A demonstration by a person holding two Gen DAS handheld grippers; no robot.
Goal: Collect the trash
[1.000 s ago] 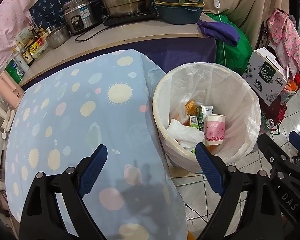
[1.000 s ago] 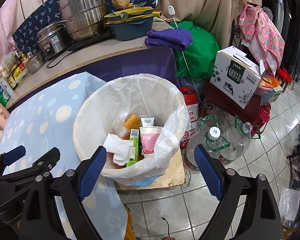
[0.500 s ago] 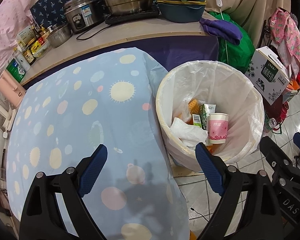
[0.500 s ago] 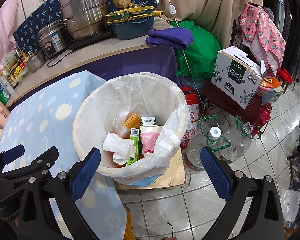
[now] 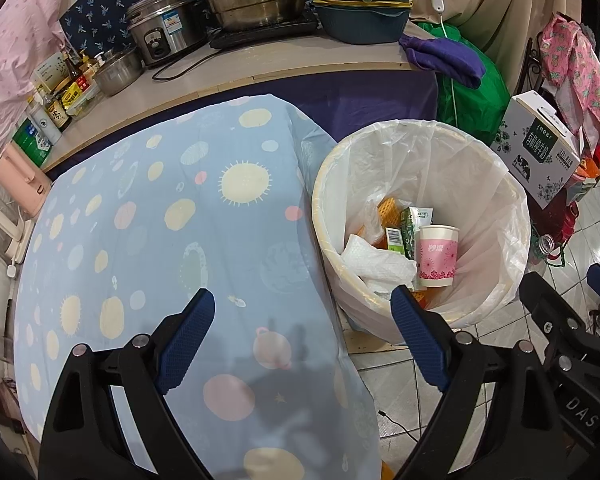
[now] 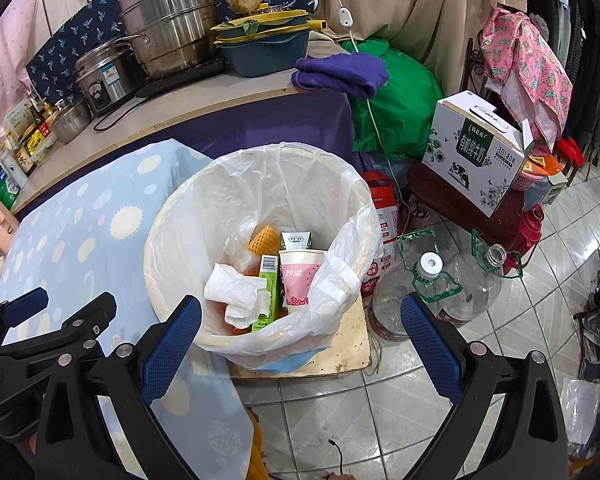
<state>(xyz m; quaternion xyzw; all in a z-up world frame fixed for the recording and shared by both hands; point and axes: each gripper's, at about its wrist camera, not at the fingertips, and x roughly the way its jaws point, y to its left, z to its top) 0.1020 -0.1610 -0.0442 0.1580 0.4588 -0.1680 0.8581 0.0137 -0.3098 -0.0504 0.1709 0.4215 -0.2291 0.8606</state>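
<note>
Beside the spotted blue tablecloth (image 5: 148,240), left wrist view: left gripper (image 5: 300,340), jaws apart, nothing between them; lined trash bin (image 5: 496,184) on the floor holding a pink paper cup (image 5: 438,256), green carton (image 5: 410,228) and crumpled tissue (image 5: 376,262). Right wrist view: right gripper (image 6: 300,344), jaws wide apart and empty, above the bin's near rim; two clear plastic jugs (image 6: 448,292) just beside the bin.

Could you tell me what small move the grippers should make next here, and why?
Probably draw both back from the bin and scan elsewhere for trash. The left gripper and right gripper are open and empty, the pink cup, green carton and crumpled tissue already lie inside the liner, and no litter shows on the dotted tablecloth.
</note>
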